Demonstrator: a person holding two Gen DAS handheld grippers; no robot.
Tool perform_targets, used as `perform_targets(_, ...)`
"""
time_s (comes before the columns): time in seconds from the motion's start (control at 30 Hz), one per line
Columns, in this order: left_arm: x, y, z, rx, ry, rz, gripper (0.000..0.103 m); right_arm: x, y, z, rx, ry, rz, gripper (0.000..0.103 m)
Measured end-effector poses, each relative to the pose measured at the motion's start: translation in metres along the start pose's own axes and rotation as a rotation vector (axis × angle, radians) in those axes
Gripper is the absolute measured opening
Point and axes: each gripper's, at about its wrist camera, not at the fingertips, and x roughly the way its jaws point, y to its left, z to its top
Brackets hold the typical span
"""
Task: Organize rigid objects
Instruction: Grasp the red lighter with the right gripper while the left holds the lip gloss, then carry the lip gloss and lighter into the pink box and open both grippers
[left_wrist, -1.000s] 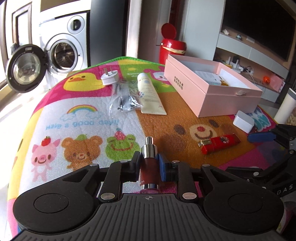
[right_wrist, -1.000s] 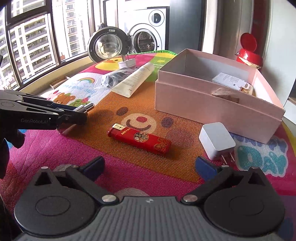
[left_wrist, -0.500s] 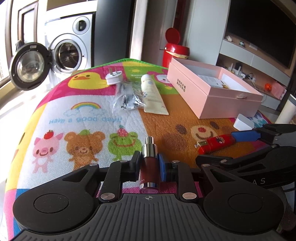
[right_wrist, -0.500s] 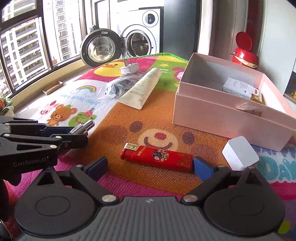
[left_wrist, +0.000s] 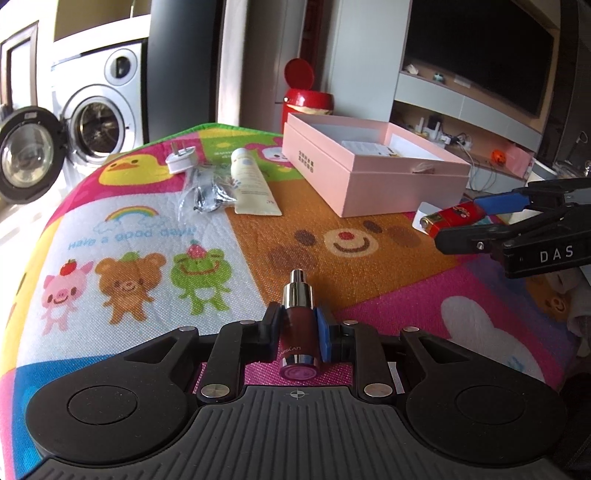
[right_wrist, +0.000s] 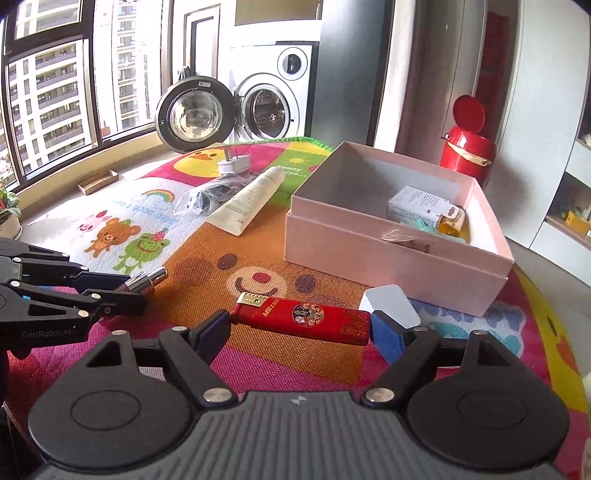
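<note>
My left gripper (left_wrist: 297, 326) is shut on a small dark red pump bottle (left_wrist: 296, 314), held upright over the cartoon play mat (left_wrist: 147, 236); its silver nozzle (right_wrist: 146, 280) shows at the left of the right wrist view. My right gripper (right_wrist: 299, 326) is closing its jaws lengthwise on a red lighter (right_wrist: 303, 317). Both blue pads touch the lighter's ends, and it hangs just above the mat. In the left wrist view the lighter (left_wrist: 452, 217) sits between the right gripper's fingers (left_wrist: 495, 202). An open pink box (right_wrist: 388, 262) stands behind, with a few small items inside.
A white charger block (right_wrist: 391, 302) lies on the mat just behind the lighter. Farther back lie a cream tube (left_wrist: 251, 184), a clear bag of dark parts (left_wrist: 207, 192) and a white plug (left_wrist: 180, 158). Beyond the mat are a washing machine (right_wrist: 266, 107) and a red bin (right_wrist: 467, 147).
The right gripper moved in over the lighter, narrowed its jaws onto its ends and rose with it. The left gripper shifted sideways, still holding the bottle.
</note>
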Motion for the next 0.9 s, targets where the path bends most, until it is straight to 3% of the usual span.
perform_targets(0.13, -0.006, -0.017, 0.005, 0.056, -0.028, -0.028, 0.024, -0.035, -0.028, 0.004, 0.011, -0.09, -0.072, 0.082)
perform_targets(0.23, -0.013, -0.025, 0.029, 0.064, -0.087, -0.074, 0.024, -0.055, -0.043, 0.006, 0.009, -0.155, -0.124, 0.082)
perform_targets(0.37, -0.018, -0.042, 0.092, 0.139, -0.212, -0.094, 0.024, -0.064, -0.057, 0.021, -0.008, -0.222, -0.158, 0.082)
perform_targets(0.53, 0.006, -0.058, 0.176, 0.147, -0.308, -0.135, 0.024, -0.047, -0.063, 0.059, -0.041, -0.292, -0.172, 0.082)
perform_targets(0.63, 0.038, -0.062, 0.214, 0.091, -0.293, -0.168, 0.024, -0.018, -0.065, 0.082, -0.05, -0.288, -0.157, 0.082)
perform_targets(0.7, 0.063, -0.062, 0.227, 0.05, -0.233, -0.199, 0.024, 0.005, -0.068, 0.092, -0.047, -0.272, -0.121, 0.083)
perform_targets(0.8, 0.095, -0.056, 0.225, 0.021, -0.196, -0.196, 0.025, 0.039, -0.074, 0.095, -0.006, -0.174, -0.037, 0.083)
perform_targets(0.9, 0.107, -0.04, 0.209, 0.001, -0.184, -0.153, 0.024, 0.051, -0.077, 0.082, 0.039, -0.132, -0.019, 0.083)
